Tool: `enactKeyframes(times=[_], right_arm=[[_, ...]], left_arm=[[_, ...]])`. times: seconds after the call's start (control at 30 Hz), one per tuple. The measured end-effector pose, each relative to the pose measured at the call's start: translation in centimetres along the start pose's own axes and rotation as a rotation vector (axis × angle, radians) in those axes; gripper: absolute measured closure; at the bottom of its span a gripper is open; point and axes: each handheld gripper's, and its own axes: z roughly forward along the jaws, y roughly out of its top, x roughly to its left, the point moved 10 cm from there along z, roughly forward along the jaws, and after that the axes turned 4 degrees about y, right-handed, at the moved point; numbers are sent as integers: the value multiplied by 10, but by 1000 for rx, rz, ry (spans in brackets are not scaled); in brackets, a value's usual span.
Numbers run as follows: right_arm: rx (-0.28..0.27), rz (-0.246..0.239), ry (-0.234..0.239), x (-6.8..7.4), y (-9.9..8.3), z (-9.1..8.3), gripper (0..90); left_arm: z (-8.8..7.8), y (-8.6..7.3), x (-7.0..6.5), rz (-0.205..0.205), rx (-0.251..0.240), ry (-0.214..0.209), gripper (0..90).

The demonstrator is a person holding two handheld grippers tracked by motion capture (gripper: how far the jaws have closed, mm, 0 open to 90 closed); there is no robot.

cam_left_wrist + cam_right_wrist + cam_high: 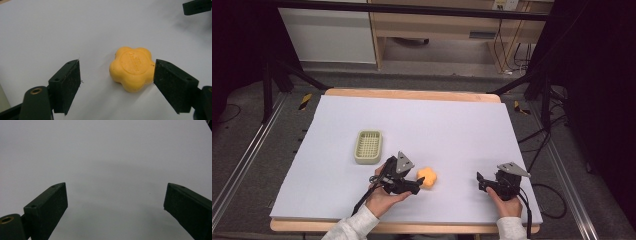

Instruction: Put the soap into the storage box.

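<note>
A yellow flower-shaped soap (pixel 427 177) lies flat on the white table sheet, right of centre near the front. My left gripper (pixel 416 187) is low beside it, pointing right. In the left gripper view the soap (pixel 131 68) sits between the open jaws of the left gripper (pixel 117 65). It is close against the right pad (pixel 172 82) and well apart from the left pad (pixel 71 82). My right gripper (pixel 482 181) rests to the right of the soap, open. In the right gripper view the right gripper (pixel 115 188) has only bare sheet between its jaws.
A pale green slotted soap dish (pixel 368 146) stands to the left of the soap, a little farther back. The white sheet (pixel 437 125) covers a wooden table. A jaw of the right gripper (pixel 197 6) is at the top right of the left gripper view.
</note>
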Motion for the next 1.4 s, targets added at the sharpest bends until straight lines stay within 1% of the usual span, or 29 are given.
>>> enactKeyframes(times=[0.23, 0.5, 0.57, 0.67, 0.8, 0.87, 1.0, 1.17, 1.27, 1.33, 1.37, 1.4], right_arm=[[4, 0, 1, 0, 0, 0, 56], [4, -2, 0, 0, 0, 1, 56], [5, -1, 1, 0, 0, 1, 56], [6, 0, 3, 1, 0, 1, 56], [6, -1, 3, 1, 0, 1, 56], [7, -3, 3, 1, 0, 1, 56], [7, -4, 3, 1, 0, 1, 56], [7, -6, 2, 0, 0, 1, 56], [8, -8, 2, 0, -1, 1, 56], [9, -9, 2, 1, -1, 1, 56], [9, -9, 2, 1, -1, 1, 56], [11, -9, 3, 1, -1, 1, 56]], left_arm=[[5, 1, -3, -4, 17, -8, 213], [11, 1, -7, 14, 37, -3, 202], [14, 2, -8, 20, 46, 2, 184], [16, 3, -10, 13, 47, -4, 179], [18, 3, -12, 16, 55, -7, 173], [21, 4, -15, 13, 64, -16, 171], [27, 5, -21, 14, 69, -25, 163], [33, 4, -24, 24, 86, -16, 161], [36, 4, -23, 24, 93, -10, 159], [38, 4, -23, 11, 96, -10, 157], [38, 4, -23, 11, 96, -10, 154], [40, 2, -22, 16, 110, -8, 152]])
